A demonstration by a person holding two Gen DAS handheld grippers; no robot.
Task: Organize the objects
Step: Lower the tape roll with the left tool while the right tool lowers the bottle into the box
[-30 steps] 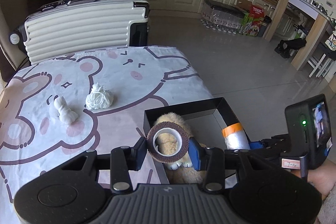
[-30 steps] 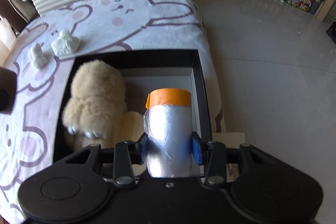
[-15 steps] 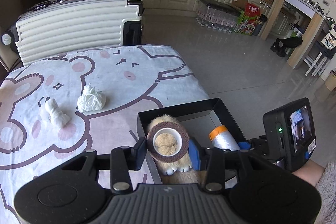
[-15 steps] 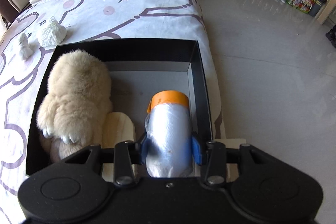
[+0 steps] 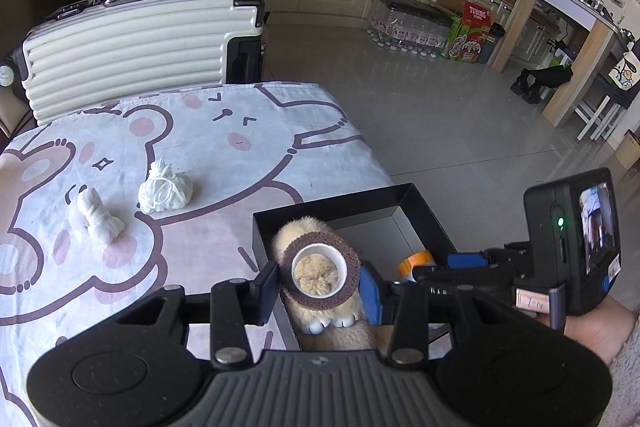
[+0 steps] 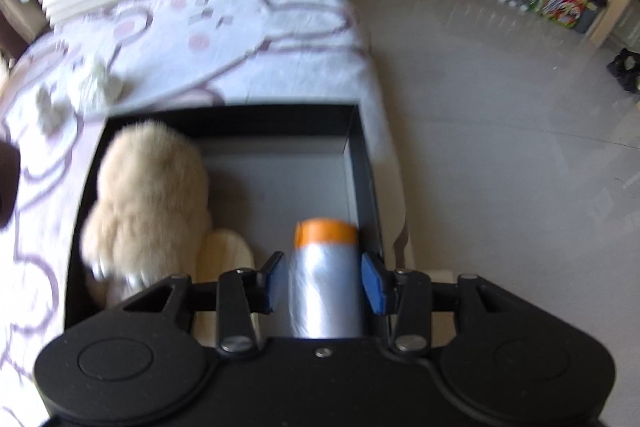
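Note:
My left gripper (image 5: 320, 281) is shut on a brown tape roll (image 5: 320, 239) with a white core. It holds the roll above the beige plush toy (image 5: 304, 227) at the left side of the black box (image 5: 332, 201). My right gripper (image 6: 324, 283) is shut on a silvery film roll (image 6: 324, 287) with an orange end (image 6: 326, 231), inside the black box (image 6: 240, 115) by its right wall. The plush toy (image 6: 152, 183) fills the box's left half, and a pale wooden piece (image 6: 224, 251) lies beside it. The right wrist view is blurred.
Two white cloth bundles (image 5: 165, 189) (image 5: 98, 217) lie on the bear-print tablecloth (image 5: 224, 131) left of the box. A white ribbed suitcase (image 5: 132, 43) stands behind the table. Beyond the table's right edge is a drop to the tiled floor (image 5: 440, 115).
In the right wrist view the film roll's orange end now shows lower, nearer the fingers, and the picture has blurred. The left gripper still holds the tape roll over the plush toy.

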